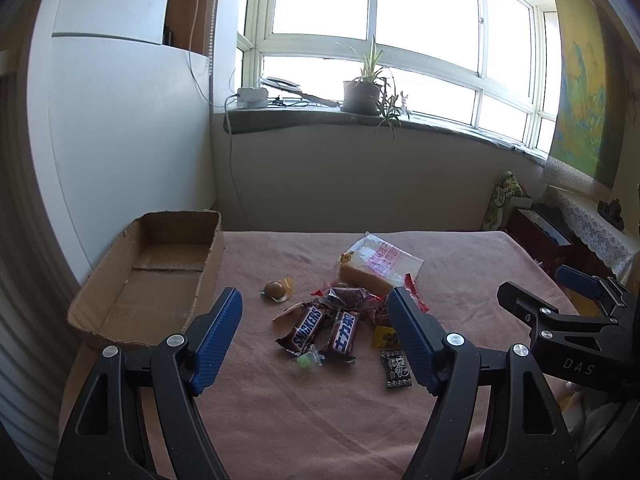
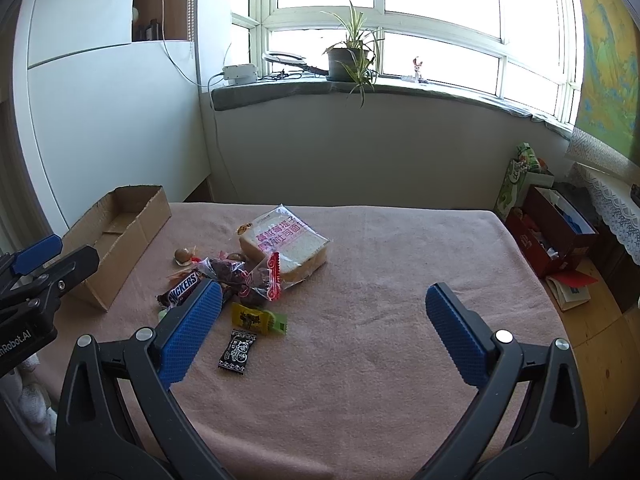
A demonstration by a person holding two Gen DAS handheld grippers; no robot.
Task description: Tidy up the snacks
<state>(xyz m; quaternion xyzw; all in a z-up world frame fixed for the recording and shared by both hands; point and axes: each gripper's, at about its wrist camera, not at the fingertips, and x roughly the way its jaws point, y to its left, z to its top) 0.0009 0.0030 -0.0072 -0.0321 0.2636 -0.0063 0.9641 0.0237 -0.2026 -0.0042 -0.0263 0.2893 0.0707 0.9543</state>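
Left wrist view first: my left gripper (image 1: pixel 314 322) hangs spread wide and empty above the pink cloth-covered table (image 1: pixel 480 280), with the snack pile straight ahead between its blue pads. I see two Snickers bars (image 1: pixel 308 326) side by side, a bagged slice of bread (image 1: pixel 376 264) behind them, a small black sachet (image 1: pixel 396 368) nearest me, and a round brown sweet (image 1: pixel 275 289) apart on the left. The empty cardboard box (image 1: pixel 148 276) sits at the table's left edge, which I judge to be the destination.

Right wrist view: my right gripper (image 2: pixel 322 312) is likewise released, holding nothing, over bare cloth to the right of the pile. A yellow-green packet (image 2: pixel 256 319) lies just beyond the black sachet. I expect the bars to be stiff and light, best pinched across their width; the bread is soft and crushable in a slippery bag, so I would take it gently across its thickness.
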